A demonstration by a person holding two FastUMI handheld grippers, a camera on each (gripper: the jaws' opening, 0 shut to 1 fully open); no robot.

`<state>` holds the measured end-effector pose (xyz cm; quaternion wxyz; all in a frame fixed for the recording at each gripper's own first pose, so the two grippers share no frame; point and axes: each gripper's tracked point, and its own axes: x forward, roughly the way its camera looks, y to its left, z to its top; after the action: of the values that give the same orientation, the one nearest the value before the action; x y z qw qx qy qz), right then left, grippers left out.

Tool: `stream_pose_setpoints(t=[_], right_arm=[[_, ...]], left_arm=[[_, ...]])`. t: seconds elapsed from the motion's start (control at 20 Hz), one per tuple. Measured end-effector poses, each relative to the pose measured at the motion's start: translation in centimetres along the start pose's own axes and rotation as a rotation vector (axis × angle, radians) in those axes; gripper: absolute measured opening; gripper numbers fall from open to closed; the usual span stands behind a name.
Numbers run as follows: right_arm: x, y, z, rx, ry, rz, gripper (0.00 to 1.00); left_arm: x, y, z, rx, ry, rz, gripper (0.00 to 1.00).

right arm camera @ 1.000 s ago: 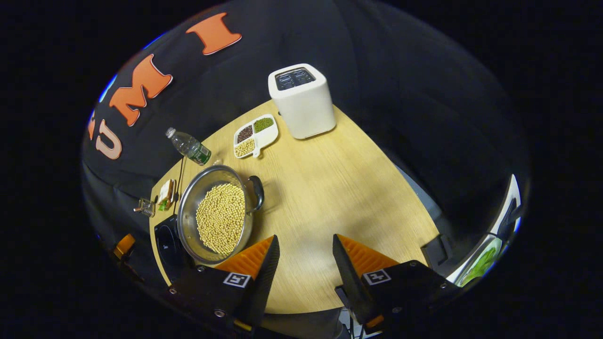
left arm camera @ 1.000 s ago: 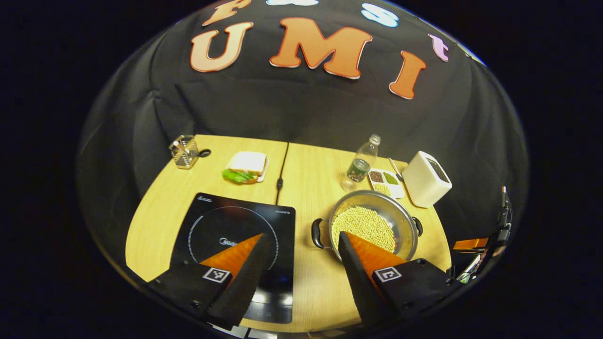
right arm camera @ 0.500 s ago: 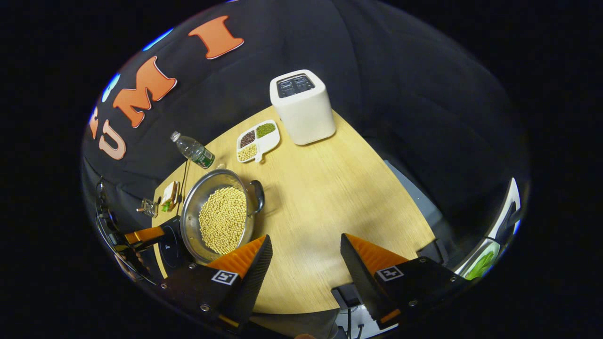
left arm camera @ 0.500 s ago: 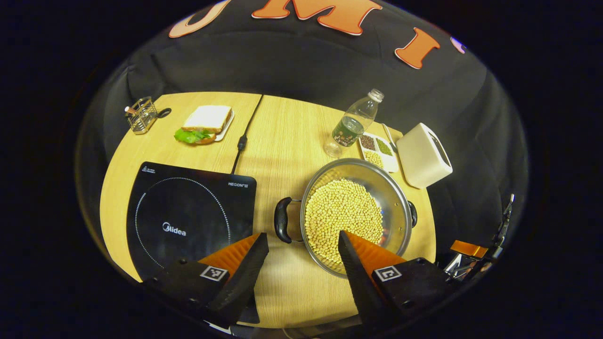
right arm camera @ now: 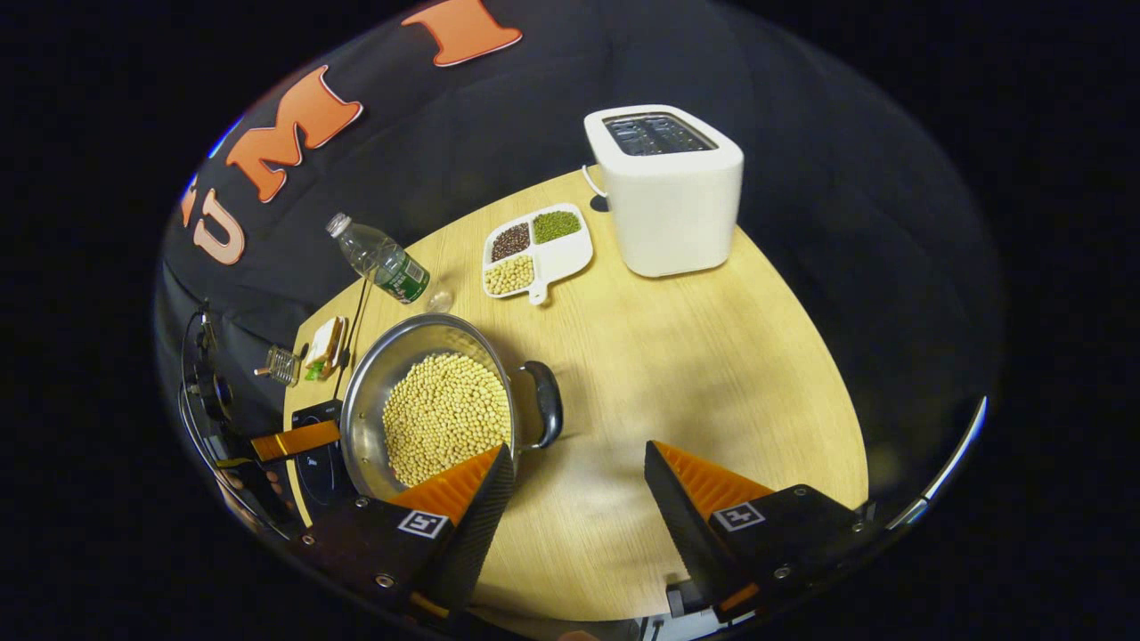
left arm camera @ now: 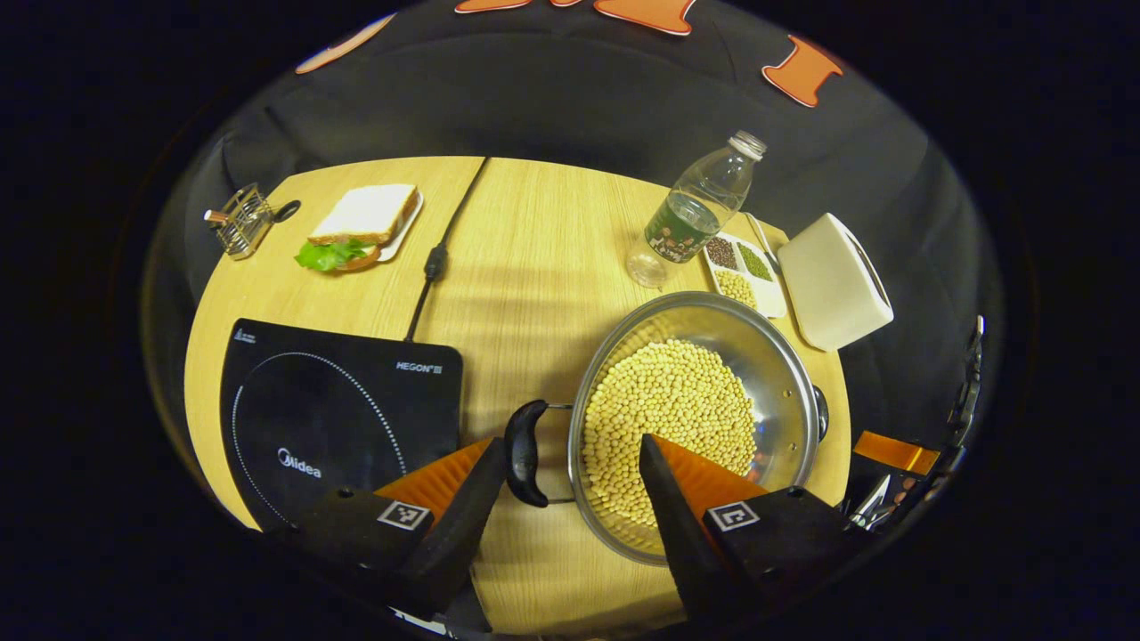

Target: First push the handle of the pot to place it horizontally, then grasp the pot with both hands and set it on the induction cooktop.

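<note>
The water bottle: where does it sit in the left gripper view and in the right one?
Left gripper view: water bottle upper right, tilted, beyond the pot.
Right gripper view: water bottle upper left, behind the pot.
Shared landmark: the divided bean dish between bottle and toaster.

In the left gripper view, the flat black induction cooktop (left arm camera: 338, 409) lies on the pale wooden table (left arm camera: 525, 267), to the left of the round steel pot (left arm camera: 699, 418), apart from it. Yellow beans (left arm camera: 668, 418) fill the pot. Behind the pot stand the clear plastic bottle (left arm camera: 699, 209), the white divided dish (left arm camera: 744, 271) and the white box-shaped toaster (left arm camera: 833, 280). Behind the cooktop lie the sandwich on a plate (left arm camera: 361, 223) and the wire rack (left arm camera: 236, 218). A black cable (left arm camera: 436, 258) runs back from the cooktop.
</note>
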<state>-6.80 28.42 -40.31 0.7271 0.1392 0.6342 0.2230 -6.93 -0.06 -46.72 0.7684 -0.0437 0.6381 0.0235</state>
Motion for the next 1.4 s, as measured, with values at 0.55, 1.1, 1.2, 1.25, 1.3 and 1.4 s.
stream_pose_setpoints(t=[0.55,1.1,1.2,1.25,1.3,1.4], right_arm=[[6.8,2.0,-0.5,-0.089,0.088,-0.021,0.93],[9.4,2.6,-0.1,-0.178,0.04,-0.102,0.61],[9.0,2.9,-0.5,-0.187,0.048,-0.119,0.59],[8.6,3.2,-0.6,-0.189,0.042,-0.126,0.58],[8.2,3.6,-0.7,-0.195,0.036,-0.128,0.56],[6.8,4.4,-0.9,-0.21,0.01,-0.126,0.51]], left_arm=[[4.5,0.4,-2.3,-0.112,0.081,-0.02,0.96],[5.8,1.8,-3.2,-0.106,0.037,0.035,0.69],[5.9,1.9,-3.2,-0.06,0.012,0.081,0.66],[5.8,1.8,-2.8,-0.042,-0.011,0.092,0.65],[5.6,1.8,-2.2,-0.034,-0.032,0.099,0.65],[5.2,2.1,-1.4,-0.035,-0.061,0.096,0.65]])
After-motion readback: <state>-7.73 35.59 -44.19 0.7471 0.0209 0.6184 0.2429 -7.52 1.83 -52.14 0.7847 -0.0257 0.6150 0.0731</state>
